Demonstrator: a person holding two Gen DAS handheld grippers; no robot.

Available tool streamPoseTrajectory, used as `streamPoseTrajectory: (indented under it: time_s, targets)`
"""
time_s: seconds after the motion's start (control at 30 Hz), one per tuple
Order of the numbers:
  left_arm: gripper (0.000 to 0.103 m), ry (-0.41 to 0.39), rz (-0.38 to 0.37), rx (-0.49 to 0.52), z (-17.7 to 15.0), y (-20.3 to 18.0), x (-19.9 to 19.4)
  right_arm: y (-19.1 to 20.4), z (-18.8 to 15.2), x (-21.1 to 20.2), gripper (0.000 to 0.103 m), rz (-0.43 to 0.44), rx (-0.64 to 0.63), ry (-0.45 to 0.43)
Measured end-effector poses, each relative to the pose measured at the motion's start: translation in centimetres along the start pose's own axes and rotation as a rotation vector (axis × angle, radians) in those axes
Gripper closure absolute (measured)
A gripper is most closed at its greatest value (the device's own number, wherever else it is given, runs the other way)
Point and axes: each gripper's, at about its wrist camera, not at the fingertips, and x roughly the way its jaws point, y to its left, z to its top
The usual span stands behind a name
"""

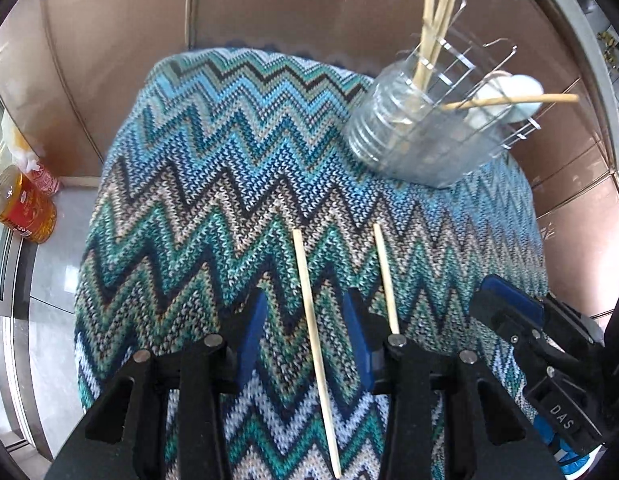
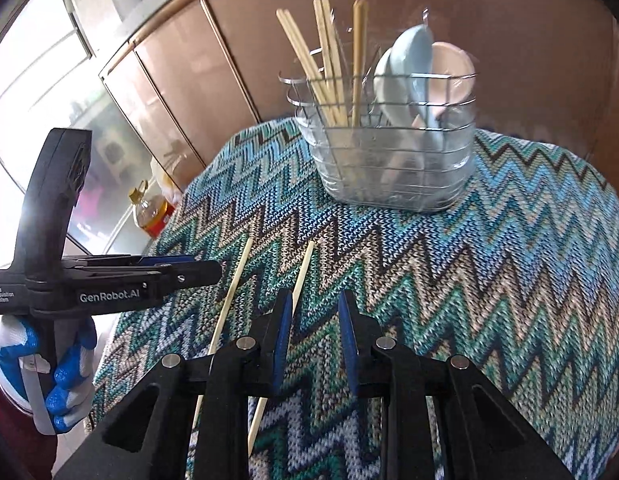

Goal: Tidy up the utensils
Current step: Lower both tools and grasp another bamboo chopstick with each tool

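Two wooden chopsticks lie side by side on the zigzag knitted cloth (image 1: 213, 168). One chopstick (image 1: 314, 332) runs lengthwise between the blue pads of my left gripper (image 1: 305, 322); the jaws stand open and the pads are clear of it. The other chopstick (image 2: 303, 272) slips under the left finger of my right gripper (image 2: 315, 320), which is open with only cloth in its narrow gap. At the back, a wire basket with a clear liner (image 2: 389, 160) holds several chopsticks and pale spoons (image 2: 409, 64). The left wrist view shows that basket (image 1: 421, 140) at upper right.
An oil bottle (image 1: 23, 208) stands on the floor to the left of the cloth-covered table. Brown cabinet panels (image 2: 181, 80) run behind. A blue-and-white gloved hand (image 2: 65, 380) holds the left gripper (image 2: 197, 270) near the cloth's left edge.
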Motion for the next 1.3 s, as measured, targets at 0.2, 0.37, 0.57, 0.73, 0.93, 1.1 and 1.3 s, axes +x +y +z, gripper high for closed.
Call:
streamPoseTrajectory:
  time_s: [0.2, 0.37, 0.57, 0.73, 0.93, 1.1, 1.3]
  targets:
    - [0.079, 0.044, -0.005, 0.005, 0.5, 0.4, 2.2, 0.3, 0.6, 3.1, 0.086, 0.022, -0.022, 0.061]
    - [0.087, 0.073, -0.011, 0.025, 0.9, 0.0, 3.3, 0.6, 1.7, 5.7, 0.089, 0.046, -0.03, 0.117]
    - [0.09, 0.1, -0.017, 0.056, 1.4, -0.7, 4.5, 0.8, 2.8, 8.7, 0.089, 0.05, -0.052, 0.196]
    - [0.094, 0.121, -0.061, 0.038, 1.9, 0.0, 5.0, 1.9, 3.3, 10.5, 0.091, -0.002, -0.094, 0.244]
    - [0.096, 0.126, -0.08, 0.01, 1.9, 0.8, 4.8, 3.4, 3.6, 11.8, 0.091, -0.036, -0.114, 0.251]
    - [0.097, 0.121, -0.074, -0.005, 1.7, 0.8, 4.8, 2.8, 3.6, 11.5, 0.093, -0.008, -0.067, 0.248]
    - [0.099, 0.105, -0.102, -0.055, 1.7, 2.0, 4.3, 1.2, 3.7, 10.1, 0.096, 0.064, 0.016, 0.218]
